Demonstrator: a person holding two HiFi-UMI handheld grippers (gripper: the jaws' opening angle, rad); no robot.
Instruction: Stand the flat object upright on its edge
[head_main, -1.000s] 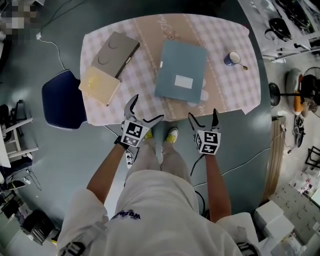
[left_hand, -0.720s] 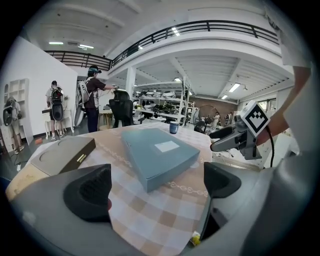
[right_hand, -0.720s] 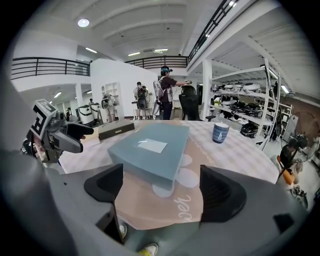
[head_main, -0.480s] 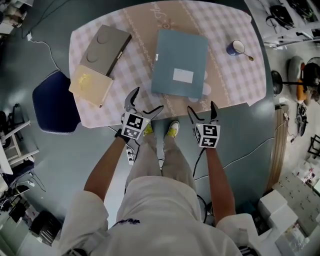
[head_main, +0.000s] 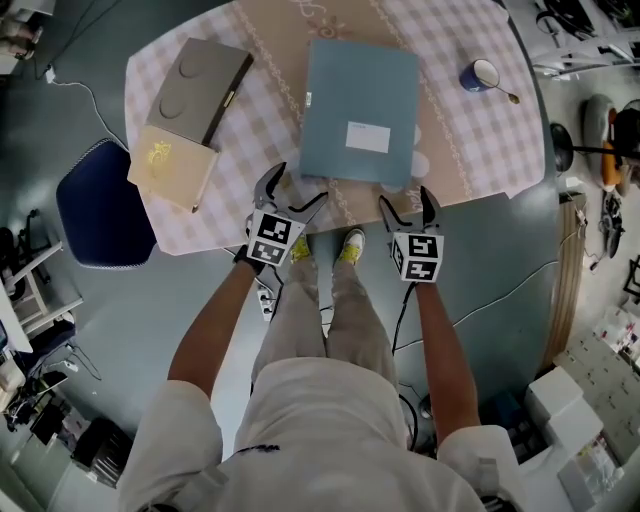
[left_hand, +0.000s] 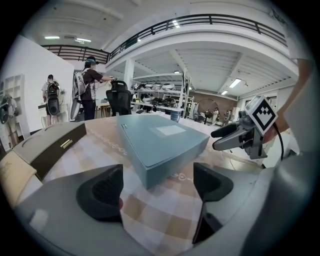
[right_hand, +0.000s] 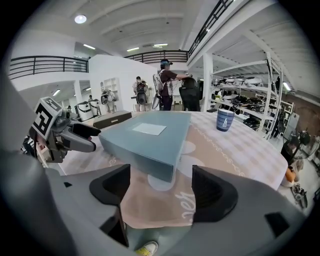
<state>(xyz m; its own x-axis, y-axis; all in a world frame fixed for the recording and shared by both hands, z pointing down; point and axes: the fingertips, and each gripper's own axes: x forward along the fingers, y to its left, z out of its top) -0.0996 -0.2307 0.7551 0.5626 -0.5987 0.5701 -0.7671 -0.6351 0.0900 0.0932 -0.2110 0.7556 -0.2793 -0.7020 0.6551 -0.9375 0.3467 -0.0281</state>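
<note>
A flat blue-grey box (head_main: 360, 110) with a white label lies flat on the checked tablecloth (head_main: 270, 120). Both grippers hover at the table's near edge, just short of the box's near corners. My left gripper (head_main: 297, 190) is open; its jaws have just been closing with nothing between them. The left gripper view shows the box (left_hand: 160, 140) a little ahead of the jaws (left_hand: 157, 187). My right gripper (head_main: 407, 203) is also open, its jaws likewise just closing on nothing. In the right gripper view the box's corner (right_hand: 150, 135) sits just beyond the jaws (right_hand: 162, 192).
A grey-brown case (head_main: 200, 85) and a cream box (head_main: 170, 165) lie at the table's left. A blue cup with a spoon (head_main: 482, 75) stands at the far right. A dark blue chair (head_main: 100, 200) sits left of the table. People stand far behind.
Both grippers have come down and forward to the table's near edge, closer to the box. Both pairs of jaws stand narrower than before.
</note>
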